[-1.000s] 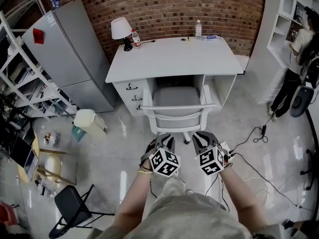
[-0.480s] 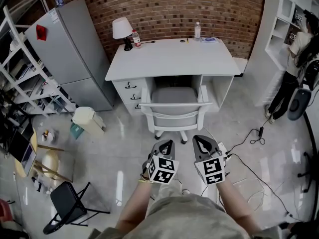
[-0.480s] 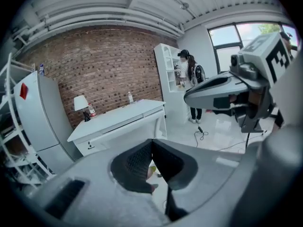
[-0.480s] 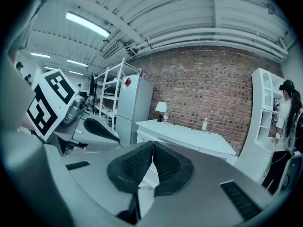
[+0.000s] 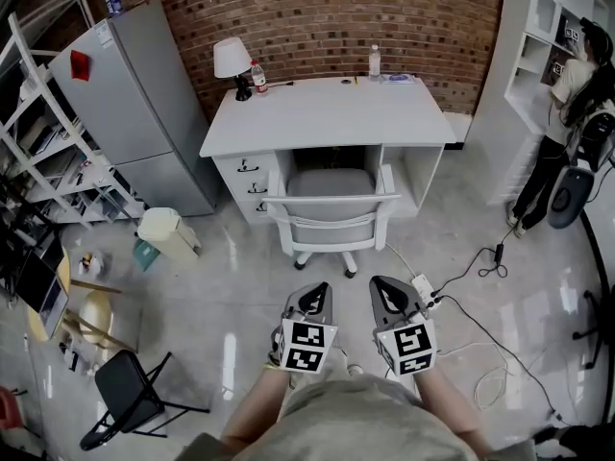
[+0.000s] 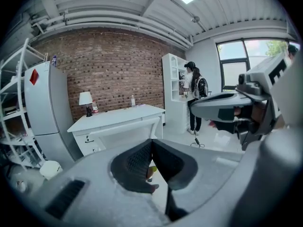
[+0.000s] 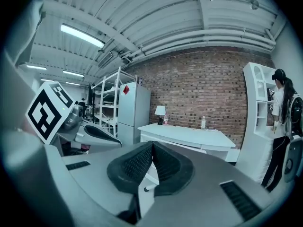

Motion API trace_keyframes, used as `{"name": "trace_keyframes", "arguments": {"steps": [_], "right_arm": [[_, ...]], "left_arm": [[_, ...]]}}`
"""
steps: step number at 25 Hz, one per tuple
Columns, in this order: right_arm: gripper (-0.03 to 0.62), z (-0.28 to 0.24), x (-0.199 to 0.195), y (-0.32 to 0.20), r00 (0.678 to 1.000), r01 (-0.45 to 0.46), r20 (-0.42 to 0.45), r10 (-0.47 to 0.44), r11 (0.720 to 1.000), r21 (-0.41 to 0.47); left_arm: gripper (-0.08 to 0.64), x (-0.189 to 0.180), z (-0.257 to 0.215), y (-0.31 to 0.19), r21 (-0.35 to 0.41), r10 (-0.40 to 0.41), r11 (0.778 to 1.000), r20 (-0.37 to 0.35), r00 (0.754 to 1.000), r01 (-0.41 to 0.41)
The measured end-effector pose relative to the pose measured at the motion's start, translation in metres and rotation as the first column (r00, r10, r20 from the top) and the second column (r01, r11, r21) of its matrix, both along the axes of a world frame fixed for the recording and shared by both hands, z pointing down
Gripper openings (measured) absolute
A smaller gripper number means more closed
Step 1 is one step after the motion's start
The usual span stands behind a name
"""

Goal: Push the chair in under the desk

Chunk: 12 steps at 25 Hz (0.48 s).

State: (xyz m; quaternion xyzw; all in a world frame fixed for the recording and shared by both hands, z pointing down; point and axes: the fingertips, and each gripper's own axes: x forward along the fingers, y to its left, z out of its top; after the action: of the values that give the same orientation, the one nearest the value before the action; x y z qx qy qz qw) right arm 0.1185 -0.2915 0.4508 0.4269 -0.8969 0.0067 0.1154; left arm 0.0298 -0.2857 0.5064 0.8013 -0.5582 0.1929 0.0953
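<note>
A white chair [image 5: 332, 215] with a grey seat stands pushed into the knee space of the white desk [image 5: 327, 113], its backrest level with the desk's front. Both show again in the left gripper view, the desk [image 6: 116, 118] ahead and the chair's back [image 6: 128, 132] in front of it. My left gripper [image 5: 313, 299] and right gripper [image 5: 387, 293] hover side by side over the floor, well short of the chair and apart from it. Both are shut with nothing between the jaws. The right gripper view shows the desk [image 7: 189, 135] beyond the closed jaws.
A grey fridge [image 5: 135, 104] stands left of the desk, a lidded bin [image 5: 168, 233] before it. A lamp [image 5: 231, 60] and bottles sit on the desk. A cable and power strip [image 5: 423, 291] lie on the floor at right. A person [image 5: 567, 113] stands by white shelves. A black folding chair [image 5: 130, 392] is at lower left.
I have stepped back from the chair, so both grippers now hang farther from it. Their jaws have closed from slightly apart to shut.
</note>
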Motion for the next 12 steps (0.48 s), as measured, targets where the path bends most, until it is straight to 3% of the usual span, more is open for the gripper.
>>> {"name": "trace_keyframes", "arguments": {"steps": [12], "right_arm": [[0.008, 0.003, 0.008, 0.033, 0.999, 0.013, 0.034, -0.013, 1.0, -0.007]], "left_arm": [[0.011, 0.008, -0.01, 0.027, 0.02, 0.0, 1.0, -0.042, 0.999, 0.001]]}}
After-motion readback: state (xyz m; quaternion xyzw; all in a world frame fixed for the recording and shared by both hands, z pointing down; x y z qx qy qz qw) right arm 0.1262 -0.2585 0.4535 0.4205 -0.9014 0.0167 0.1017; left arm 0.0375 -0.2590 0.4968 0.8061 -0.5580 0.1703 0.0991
